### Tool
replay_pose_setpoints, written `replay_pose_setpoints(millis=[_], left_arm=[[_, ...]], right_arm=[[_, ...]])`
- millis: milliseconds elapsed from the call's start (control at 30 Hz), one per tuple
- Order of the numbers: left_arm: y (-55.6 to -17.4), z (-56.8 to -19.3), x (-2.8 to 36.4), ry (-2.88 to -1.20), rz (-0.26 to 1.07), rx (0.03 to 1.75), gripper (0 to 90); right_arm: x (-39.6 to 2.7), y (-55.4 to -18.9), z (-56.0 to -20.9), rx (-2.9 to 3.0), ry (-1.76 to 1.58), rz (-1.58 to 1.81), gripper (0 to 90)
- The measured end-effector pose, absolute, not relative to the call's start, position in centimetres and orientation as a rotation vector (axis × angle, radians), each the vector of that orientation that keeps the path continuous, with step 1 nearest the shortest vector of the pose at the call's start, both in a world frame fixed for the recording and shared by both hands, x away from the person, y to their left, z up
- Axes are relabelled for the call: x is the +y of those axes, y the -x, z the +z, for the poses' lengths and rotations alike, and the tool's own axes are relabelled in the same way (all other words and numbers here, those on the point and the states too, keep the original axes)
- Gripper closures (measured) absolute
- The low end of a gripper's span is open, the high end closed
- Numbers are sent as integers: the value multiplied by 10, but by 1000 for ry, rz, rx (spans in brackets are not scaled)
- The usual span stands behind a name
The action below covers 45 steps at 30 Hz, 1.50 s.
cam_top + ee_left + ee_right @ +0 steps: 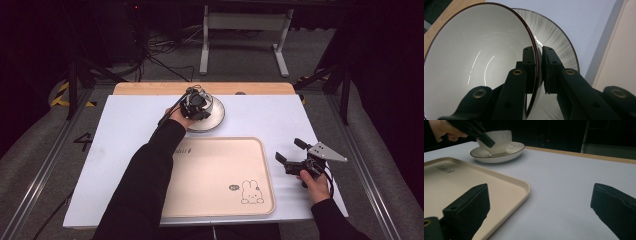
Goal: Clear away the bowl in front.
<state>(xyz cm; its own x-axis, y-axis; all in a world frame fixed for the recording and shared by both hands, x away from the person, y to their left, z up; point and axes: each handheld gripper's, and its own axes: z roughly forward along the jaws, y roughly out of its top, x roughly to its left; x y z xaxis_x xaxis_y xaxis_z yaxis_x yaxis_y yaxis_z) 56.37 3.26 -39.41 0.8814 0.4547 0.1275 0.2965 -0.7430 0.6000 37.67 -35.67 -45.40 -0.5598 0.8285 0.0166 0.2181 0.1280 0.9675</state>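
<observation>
The left gripper (196, 106) is clamped on the rim of a white ribbed bowl (496, 141) with a dark edge line; in the left gripper view one jaw lies inside the bowl (474, 57) and the other outside, both pads pressed flat against the thin wall. The bowl sits in a matching saucer (499, 153), whose ribbed rim (559, 40) shows just beyond the outer jaw. Bowl and saucer stand on the white table mat (280, 117), directly under this gripper and just past the far edge of the beige tray (220, 175).

The right gripper (295, 157) is held just off the tray's right side, above the mat, well apart from the bowl. Its jaws stand wide open with nothing between them; in the right gripper view the tray's corner (521, 186) lies just beside its left jaw, and the bowl and saucer are far ahead to the left.
</observation>
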Motion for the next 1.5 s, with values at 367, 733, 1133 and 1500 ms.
replay_pose_setpoints(millis=[367,733,1133,1500], left_arm=[[-546,-376,39,-2413,334,496,817],[-526,-357,46,-2393,335,456,817],[-493,-340,49,-2393,322,403,817],[-460,-325,48,-2417,312,324,816]], right_arm=[[-357,-377,-454,1867,-1006,1457,29],[-357,-377,-454,1868,-1005,1456,28],[-357,-377,-454,1866,-1006,1456,28],[-357,-377,-454,1868,-1006,1454,28]])
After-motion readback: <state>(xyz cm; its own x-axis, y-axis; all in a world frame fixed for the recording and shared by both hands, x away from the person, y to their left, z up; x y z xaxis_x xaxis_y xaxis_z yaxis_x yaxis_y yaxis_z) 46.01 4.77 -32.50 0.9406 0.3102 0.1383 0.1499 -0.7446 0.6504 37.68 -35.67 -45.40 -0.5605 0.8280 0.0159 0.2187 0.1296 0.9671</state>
